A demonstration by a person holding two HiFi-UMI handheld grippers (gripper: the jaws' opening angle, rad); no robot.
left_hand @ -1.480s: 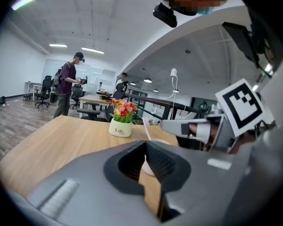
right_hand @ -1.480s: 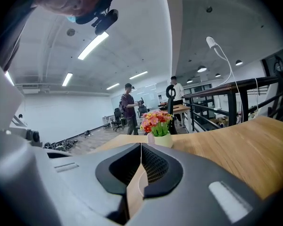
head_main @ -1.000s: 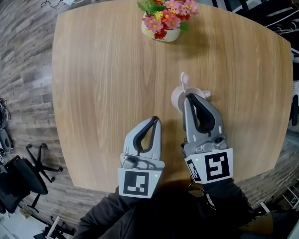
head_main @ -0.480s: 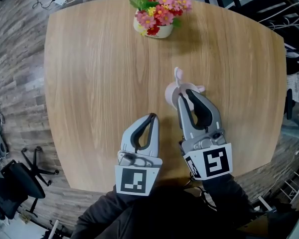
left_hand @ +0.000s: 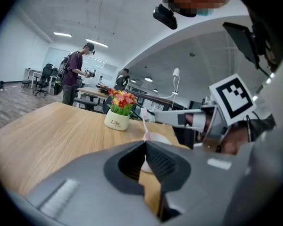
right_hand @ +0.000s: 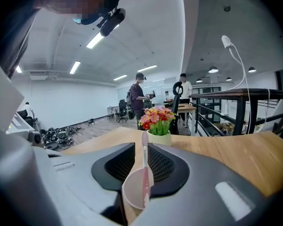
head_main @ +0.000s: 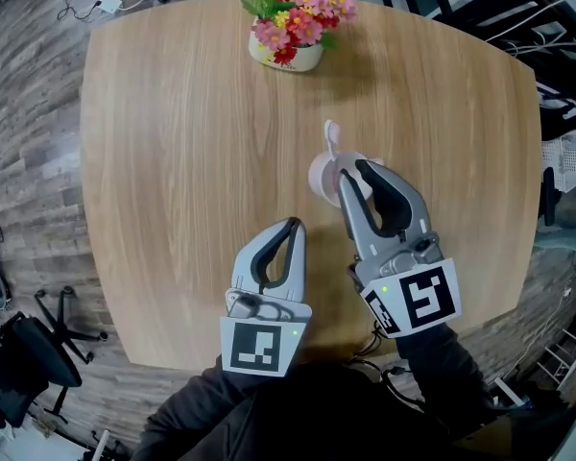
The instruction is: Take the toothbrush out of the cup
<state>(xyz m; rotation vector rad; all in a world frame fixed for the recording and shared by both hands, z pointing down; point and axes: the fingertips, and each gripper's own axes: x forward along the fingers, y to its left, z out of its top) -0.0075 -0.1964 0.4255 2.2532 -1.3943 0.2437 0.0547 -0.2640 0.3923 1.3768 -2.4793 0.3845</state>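
Note:
A pale pink cup (head_main: 321, 174) stands on the wooden table (head_main: 173, 133), and a pink toothbrush (head_main: 331, 134) stands upright in it. My right gripper (head_main: 355, 173) is at the cup's near right side. In the right gripper view the cup (right_hand: 133, 192) sits low between the jaws, and the toothbrush (right_hand: 144, 166) rises in the gap at my right gripper (right_hand: 142, 147). Its jaws are opening and the pads do not press on the brush. My left gripper (head_main: 293, 227) rests shut and empty to the left; my left gripper (left_hand: 145, 145) shows the cup (left_hand: 155, 138) beyond it.
A white pot of pink and red flowers (head_main: 288, 12) stands at the table's far edge. Black office chairs (head_main: 19, 353) stand on the wood floor at the left. Other desks and two standing people (right_hand: 140, 98) are far behind.
The right gripper's jaws have spread apart around the toothbrush. Both hands have stayed about where they were; the camera's view has shifted a little.

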